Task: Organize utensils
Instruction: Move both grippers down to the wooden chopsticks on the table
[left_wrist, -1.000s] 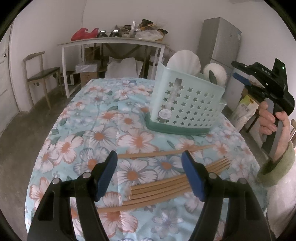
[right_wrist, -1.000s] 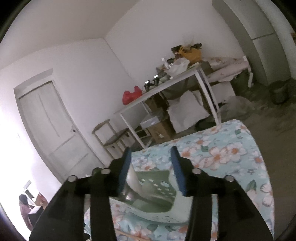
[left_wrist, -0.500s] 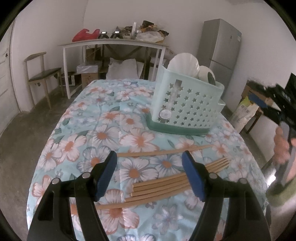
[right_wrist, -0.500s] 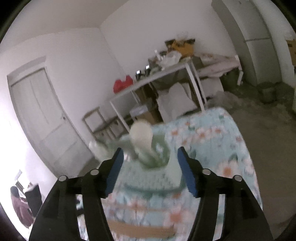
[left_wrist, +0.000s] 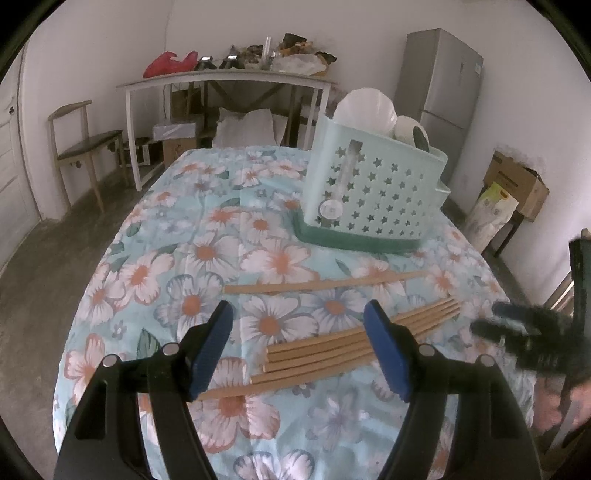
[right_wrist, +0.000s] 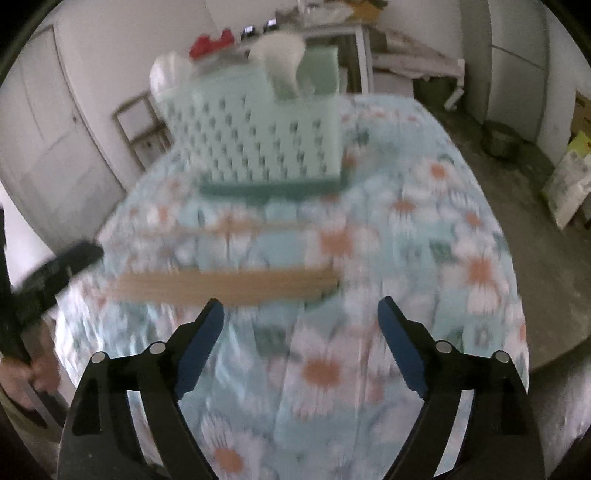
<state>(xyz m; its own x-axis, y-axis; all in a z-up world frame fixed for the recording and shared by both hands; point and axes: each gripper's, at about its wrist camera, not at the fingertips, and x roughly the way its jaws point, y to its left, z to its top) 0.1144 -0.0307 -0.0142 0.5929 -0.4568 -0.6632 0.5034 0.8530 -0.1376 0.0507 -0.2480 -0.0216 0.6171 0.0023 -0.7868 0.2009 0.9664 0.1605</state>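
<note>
Slim wooden chopsticks (left_wrist: 354, 343) lie bundled just ahead of the left gripper (left_wrist: 299, 347), jaws wide, empty; a perforated plastic basket (left_wrist: 373, 195) stands beyond. The right gripper (right_wrist: 301, 343) is spread empty too, its view motion-blurred.

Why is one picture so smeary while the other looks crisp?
Right wrist view: motion blur smears the chopsticks, basket and floral cloth; only the right gripper is sharp. Left wrist view: crisp, dim even light, fisheye-curved edges; just the right gripper at its edge is blurred.
</note>
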